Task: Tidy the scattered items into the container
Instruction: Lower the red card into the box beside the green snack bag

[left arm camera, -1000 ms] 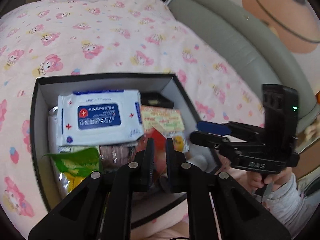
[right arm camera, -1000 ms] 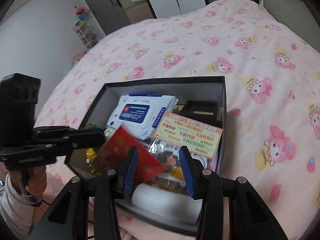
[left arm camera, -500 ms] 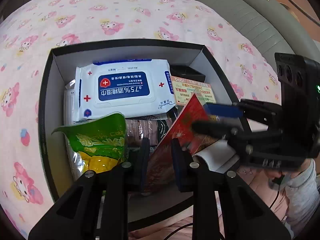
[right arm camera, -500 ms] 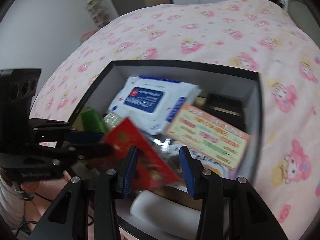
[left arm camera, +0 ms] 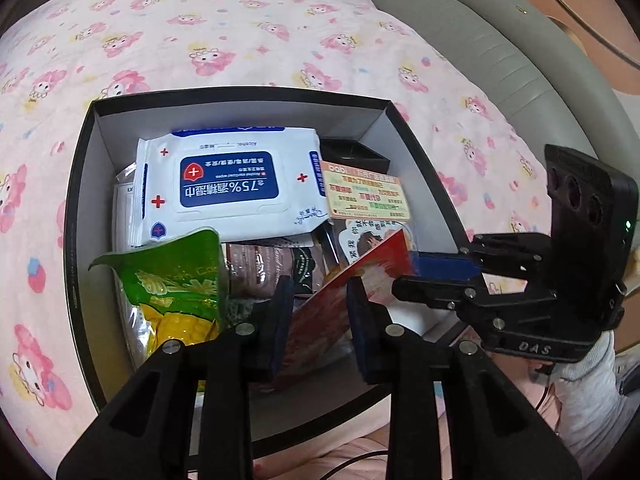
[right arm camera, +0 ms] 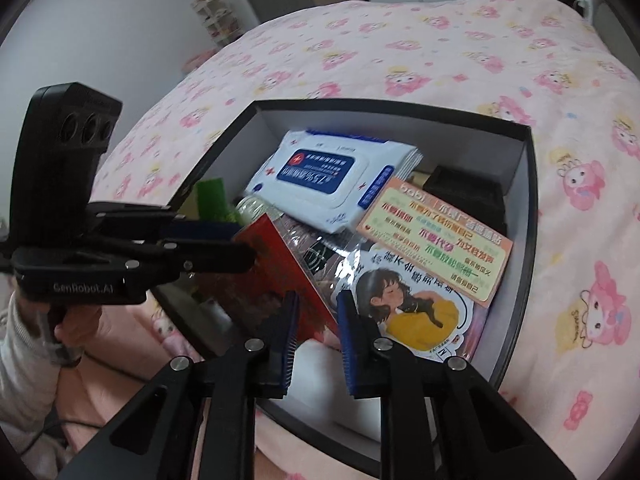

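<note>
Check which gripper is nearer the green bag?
Left. The left gripper sits right beside the green bag; the right gripper reaches in over the box's opposite side, beyond the red packet.

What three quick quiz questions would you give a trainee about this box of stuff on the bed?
1. True or false: the wipes pack lies outside the black box.
2. What colour is the snack bag in the box? A green, B blue, C purple.
3. Fill in: the box sits on a ___ cartoon-print bedspread.
Key: 1 false, it lies inside; 2 A; 3 pink.
</note>
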A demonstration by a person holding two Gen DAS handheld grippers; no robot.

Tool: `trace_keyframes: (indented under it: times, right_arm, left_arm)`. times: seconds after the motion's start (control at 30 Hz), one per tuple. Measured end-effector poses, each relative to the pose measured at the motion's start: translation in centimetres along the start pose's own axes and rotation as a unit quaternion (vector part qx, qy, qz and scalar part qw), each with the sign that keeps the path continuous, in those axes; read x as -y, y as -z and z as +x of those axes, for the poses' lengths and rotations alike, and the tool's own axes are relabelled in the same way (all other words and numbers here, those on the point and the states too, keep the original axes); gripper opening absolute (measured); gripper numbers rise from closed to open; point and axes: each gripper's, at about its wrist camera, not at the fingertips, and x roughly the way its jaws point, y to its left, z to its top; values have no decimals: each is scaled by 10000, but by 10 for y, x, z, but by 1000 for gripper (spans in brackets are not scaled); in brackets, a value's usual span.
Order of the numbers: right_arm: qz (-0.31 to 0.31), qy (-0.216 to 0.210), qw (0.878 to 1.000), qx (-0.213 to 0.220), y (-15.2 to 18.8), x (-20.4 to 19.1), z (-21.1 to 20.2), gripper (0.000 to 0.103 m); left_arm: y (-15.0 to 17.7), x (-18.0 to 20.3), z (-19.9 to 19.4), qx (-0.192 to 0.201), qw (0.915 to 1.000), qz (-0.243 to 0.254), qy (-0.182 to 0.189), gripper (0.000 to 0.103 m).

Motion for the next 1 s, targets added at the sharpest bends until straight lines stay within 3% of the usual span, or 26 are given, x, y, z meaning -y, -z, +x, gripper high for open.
trace_keyframes:
  times: [0.27,0.4,0.5,0.67,1.0]
  right_arm:
    - [-105,250,9996,66,-4,1,17,22]
    - [-93,331,9988,347,-4,-3,3,13]
    - [-101,411,9973,597,-4,-7,-10,7]
    - [-105,551,9934,1002,-4,-13,-31,6]
    - [551,1397,9852,827,0,19,-39,6]
  left_arm:
    - [-1,-4,4,9,9999,-97,107,26]
    - [-2,0,-3,269,9996,-32,72,26]
    - [-4,-3,-12,505,9983,-140,249,26]
    - [-7,-7,-26,832,9957,-262,309,26]
    - [-7,-16,-17,596,9967,-481,283,26]
